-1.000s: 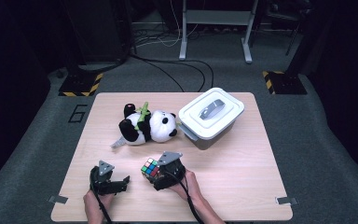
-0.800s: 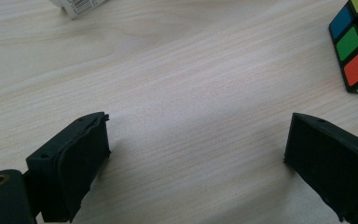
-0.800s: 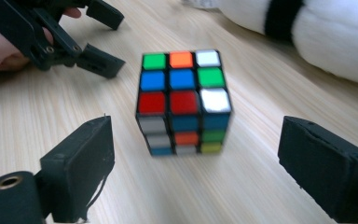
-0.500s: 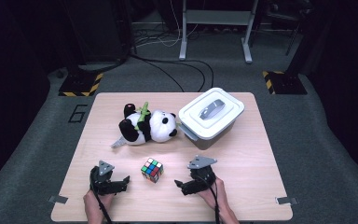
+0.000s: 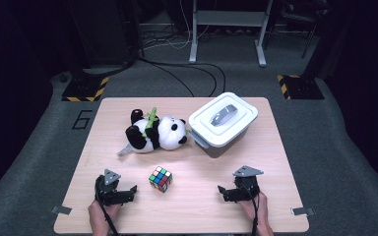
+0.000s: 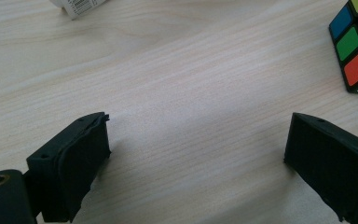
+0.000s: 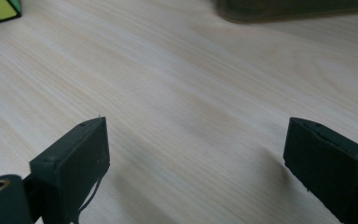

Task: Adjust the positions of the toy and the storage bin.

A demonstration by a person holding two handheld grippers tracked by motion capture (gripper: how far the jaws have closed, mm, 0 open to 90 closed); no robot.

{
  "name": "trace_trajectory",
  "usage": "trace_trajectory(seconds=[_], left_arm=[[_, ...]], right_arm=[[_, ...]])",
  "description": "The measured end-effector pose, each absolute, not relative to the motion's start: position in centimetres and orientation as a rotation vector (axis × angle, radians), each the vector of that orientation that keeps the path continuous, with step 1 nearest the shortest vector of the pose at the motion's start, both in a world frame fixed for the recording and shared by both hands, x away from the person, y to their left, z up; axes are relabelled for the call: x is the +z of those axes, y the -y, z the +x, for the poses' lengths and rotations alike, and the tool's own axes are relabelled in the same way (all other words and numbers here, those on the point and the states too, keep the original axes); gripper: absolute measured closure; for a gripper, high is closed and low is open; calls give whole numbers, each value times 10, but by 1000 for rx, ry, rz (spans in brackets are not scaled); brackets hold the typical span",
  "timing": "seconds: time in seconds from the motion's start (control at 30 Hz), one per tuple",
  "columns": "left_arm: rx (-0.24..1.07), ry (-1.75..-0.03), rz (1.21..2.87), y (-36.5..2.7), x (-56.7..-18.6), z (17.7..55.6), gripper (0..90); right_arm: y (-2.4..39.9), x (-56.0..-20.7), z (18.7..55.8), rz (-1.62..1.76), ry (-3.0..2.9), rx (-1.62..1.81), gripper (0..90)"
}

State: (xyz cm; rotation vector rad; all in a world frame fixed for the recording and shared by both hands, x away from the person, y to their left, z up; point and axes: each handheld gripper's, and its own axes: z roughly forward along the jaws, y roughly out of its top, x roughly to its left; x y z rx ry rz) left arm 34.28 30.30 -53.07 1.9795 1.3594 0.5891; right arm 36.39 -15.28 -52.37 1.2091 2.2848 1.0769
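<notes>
Since the earlier frames, nothing is changing at the lower left of the high view: my left gripper (image 5: pixel 128 191) is sitting there with its jaws spread and nothing between them. In the left gripper view bare desk (image 6: pixel 186 93) is lying between the two black pads, with the cube (image 6: pixel 356 46) peeking in at the upper right corner.

Just right of that gripper, lower centre of the high view, the Rubik's cube (image 5: pixel 160 179) is now resting on the desk by itself. A second ago my right gripper was crowding against it; half a second ago the cube was already standing free.

Further right, my right gripper (image 5: pixel 225 192) is now sitting at the lower right of the high view, well apart from the cube. Its jaws have just been opening and are standing wide, with only wood grain between them in the right gripper view; a corner of the cube (image 7: pixel 0 11) is showing at that frame's upper left.

Above, the plush panda (image 5: pixel 155 132) and the white lidded box (image 5: pixel 224 123) are lying where they were.

I am judging the cube as set down and released, both grippers free for the next pick.
</notes>
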Motion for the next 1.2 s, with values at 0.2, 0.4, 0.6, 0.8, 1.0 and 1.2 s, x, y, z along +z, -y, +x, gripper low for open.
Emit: trace_trajectory(seconds=[0.2, 0.4, 0.6, 0.8, 1.0, 1.2], left_arm=[[589, -1358, 1978, -303, -531, 343, 61], [593, -1369, 1973, -302, -531, 343, 60], [583, -1397, 1933, -301, -530, 341, 46], [554, -1366, 1869, -302, -518, 334, 29], [550, -1288, 1880, -289, -497, 327, 23], [535, -1208, 1911, -264, -485, 329, 9]], right_arm=[[157, -526, 368, 1203, -2289, 990, 67], [156, -529, 369, 1203, -2298, 980, 50], [156, -529, 369, 1208, -2291, 976, 49], [156, -529, 369, 1209, -2292, 976, 49], [156, -529, 369, 1214, -2291, 981, 53], [156, -529, 369, 1216, -2292, 986, 60]])
